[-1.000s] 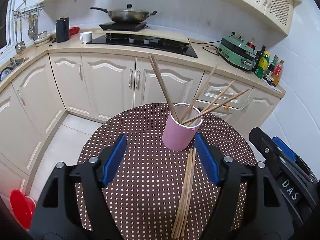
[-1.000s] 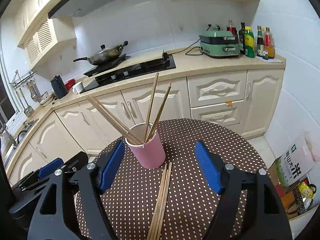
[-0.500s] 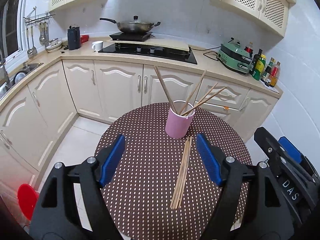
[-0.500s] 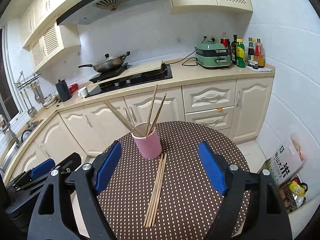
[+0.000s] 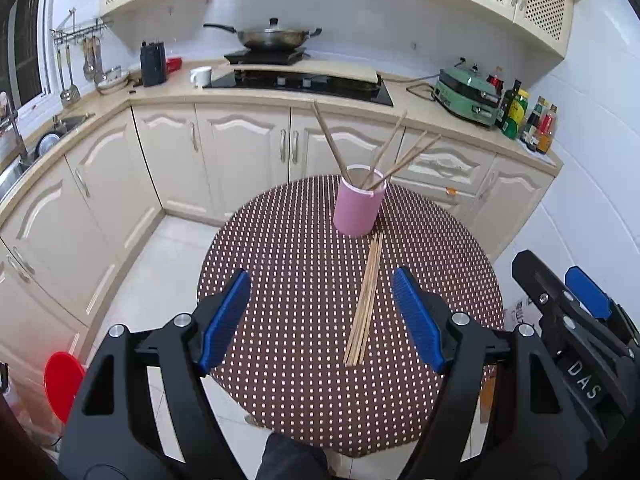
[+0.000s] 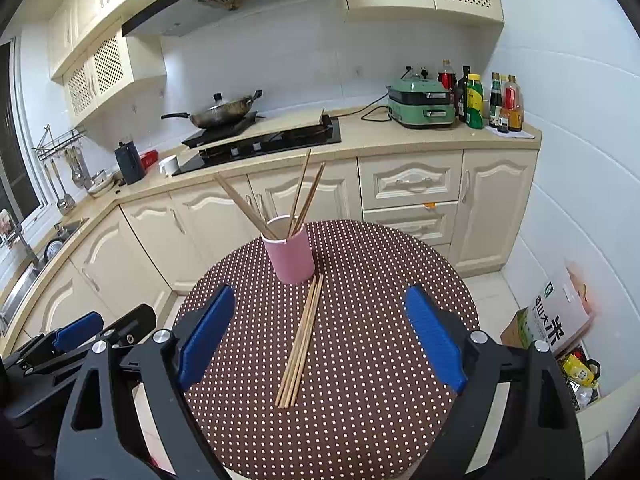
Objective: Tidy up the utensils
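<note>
A pink cup (image 5: 359,210) (image 6: 291,252) stands upright at the far side of a round brown dotted table (image 5: 296,360) (image 6: 372,400), with several wooden chopsticks leaning out of it. A bundle of loose chopsticks (image 5: 365,301) (image 6: 302,340) lies flat on the table just in front of the cup. My left gripper (image 5: 321,312) hovers open above the table's near half, nothing between its blue pads. My right gripper (image 6: 321,330) is open too, its jaws still opening, with nothing held; the loose chopsticks lie below and ahead of it.
Cream kitchen cabinets and a counter curve behind the table, with a hob, a wok (image 5: 272,36), a green appliance (image 6: 422,106) and bottles. A red stool (image 5: 62,384) stands on the floor at left. A rice bag (image 6: 556,320) and boxes sit at right.
Both grippers have pulled back and up from the cup, which now looks smaller and farther. The right gripper's jaws have spread wider. Cup and loose chopsticks have not moved.
</note>
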A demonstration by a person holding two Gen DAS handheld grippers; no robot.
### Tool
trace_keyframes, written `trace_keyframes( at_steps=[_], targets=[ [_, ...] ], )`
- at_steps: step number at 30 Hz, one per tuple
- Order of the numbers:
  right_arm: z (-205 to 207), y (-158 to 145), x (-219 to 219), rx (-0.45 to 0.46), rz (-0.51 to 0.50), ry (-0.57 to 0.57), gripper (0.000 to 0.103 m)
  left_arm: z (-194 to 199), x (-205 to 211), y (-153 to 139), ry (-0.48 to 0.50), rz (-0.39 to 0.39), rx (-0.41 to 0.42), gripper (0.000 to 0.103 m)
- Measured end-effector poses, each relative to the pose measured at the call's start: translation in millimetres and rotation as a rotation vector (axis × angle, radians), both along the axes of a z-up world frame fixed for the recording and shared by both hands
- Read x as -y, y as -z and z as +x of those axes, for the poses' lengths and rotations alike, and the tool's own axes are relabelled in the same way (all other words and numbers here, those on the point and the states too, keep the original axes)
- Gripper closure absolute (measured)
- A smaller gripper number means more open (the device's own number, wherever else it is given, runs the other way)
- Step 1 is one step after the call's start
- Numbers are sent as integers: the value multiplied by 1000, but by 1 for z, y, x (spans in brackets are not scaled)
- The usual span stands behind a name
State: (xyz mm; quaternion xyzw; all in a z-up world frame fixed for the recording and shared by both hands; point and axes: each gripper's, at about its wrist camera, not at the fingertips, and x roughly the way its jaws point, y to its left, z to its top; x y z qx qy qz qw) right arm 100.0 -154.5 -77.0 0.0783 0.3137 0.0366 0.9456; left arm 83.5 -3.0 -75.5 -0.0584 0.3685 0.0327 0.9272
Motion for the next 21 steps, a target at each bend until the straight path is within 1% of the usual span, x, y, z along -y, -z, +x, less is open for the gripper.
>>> trace_keyframes(
  at_steps=[3, 8, 16, 18, 21],
  targets=[
    [3, 6, -1, -22, -14, -12, 9, 0, -2, 6, 5, 3, -12, 30],
    [8, 19, -2, -66, -22, -25, 8, 5, -4, 19, 31, 36, -21, 24],
    [24, 41, -3, -152, 32, 2, 8, 26, -2, 48, 145, 18, -109, 23],
    [30, 43, -4, -164, 44, 4, 8, 37, -2, 49, 169, 6, -118, 23],
    [40, 48, -4, -166, 91, 31, 8, 51, -3, 51, 179, -12, -122, 23]
  ],
)
